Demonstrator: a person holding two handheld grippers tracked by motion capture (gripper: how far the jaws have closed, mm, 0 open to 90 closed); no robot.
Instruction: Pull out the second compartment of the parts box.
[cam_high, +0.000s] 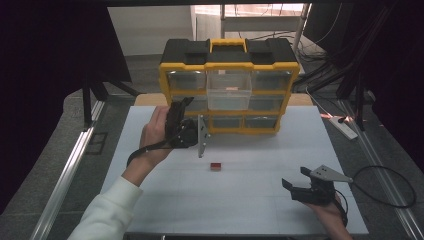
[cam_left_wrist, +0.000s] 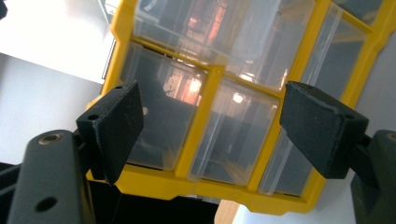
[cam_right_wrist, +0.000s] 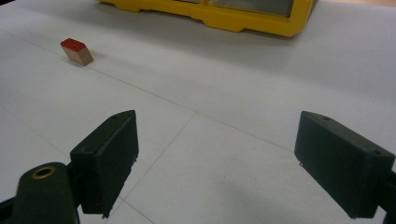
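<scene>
A yellow drawer cabinet (cam_high: 229, 85) stands at the table's (cam_high: 250, 200) twelve o'clock, its middle clear drawer (cam_high: 229, 90) pulled out. My left gripper (cam_high: 184, 107) hovers before it, jaws spread. My right gripper (cam_high: 296, 181), at five o'clock, gapes empty. A small red-topped block (cam_high: 216, 166) lies mid-table.

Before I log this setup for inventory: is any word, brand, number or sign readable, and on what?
None readable.
Organizer: no legible label or brand on its frame or drawers.
Red block: unmarked.
Left gripper and right gripper: unmarked.
</scene>
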